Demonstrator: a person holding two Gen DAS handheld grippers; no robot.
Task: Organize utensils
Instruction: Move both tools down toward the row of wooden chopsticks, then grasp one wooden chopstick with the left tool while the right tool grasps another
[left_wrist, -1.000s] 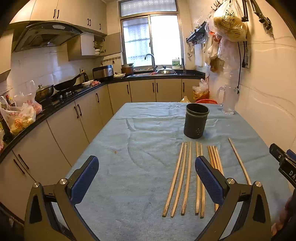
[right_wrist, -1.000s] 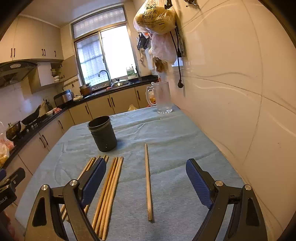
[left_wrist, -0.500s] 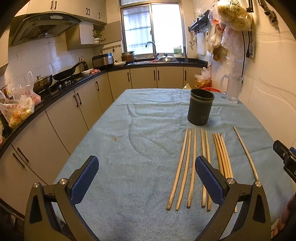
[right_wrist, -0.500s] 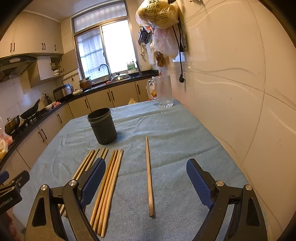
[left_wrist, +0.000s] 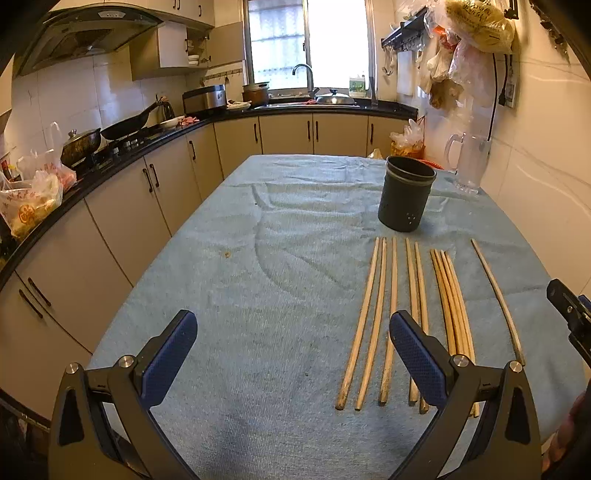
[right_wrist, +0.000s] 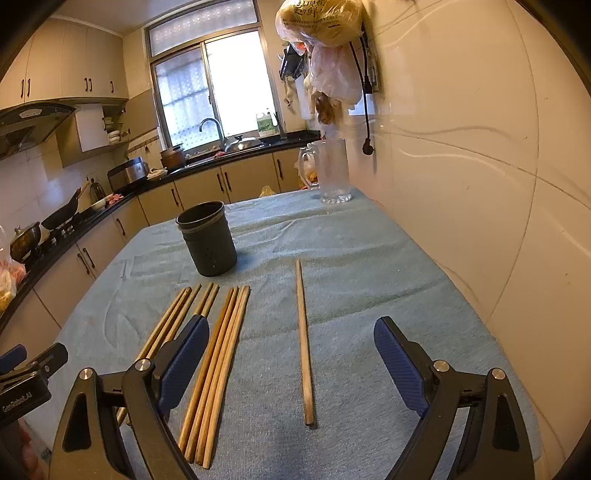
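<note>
Several wooden chopsticks (left_wrist: 384, 317) lie side by side on the blue cloth, with one single chopstick (left_wrist: 496, 299) apart at the right. A dark cylindrical holder (left_wrist: 405, 198) stands upright beyond them. My left gripper (left_wrist: 291, 349) is open and empty above the cloth, left of the chopsticks. In the right wrist view the holder (right_wrist: 207, 238) stands behind the chopstick group (right_wrist: 214, 354). The single chopstick (right_wrist: 304, 339) lies between the open fingers of my right gripper (right_wrist: 291, 362), which hovers empty above it.
A clear glass pitcher (left_wrist: 467, 164) (right_wrist: 330, 171) stands at the table's far right by the tiled wall (right_wrist: 480, 184). Kitchen counters with pans run along the left (left_wrist: 110, 147). Bags hang on the wall (right_wrist: 325, 48).
Both grippers have moved forward and lower toward the table, so the chopsticks and holder appear nearer. Nothing was grasped; both grippers stay open.
</note>
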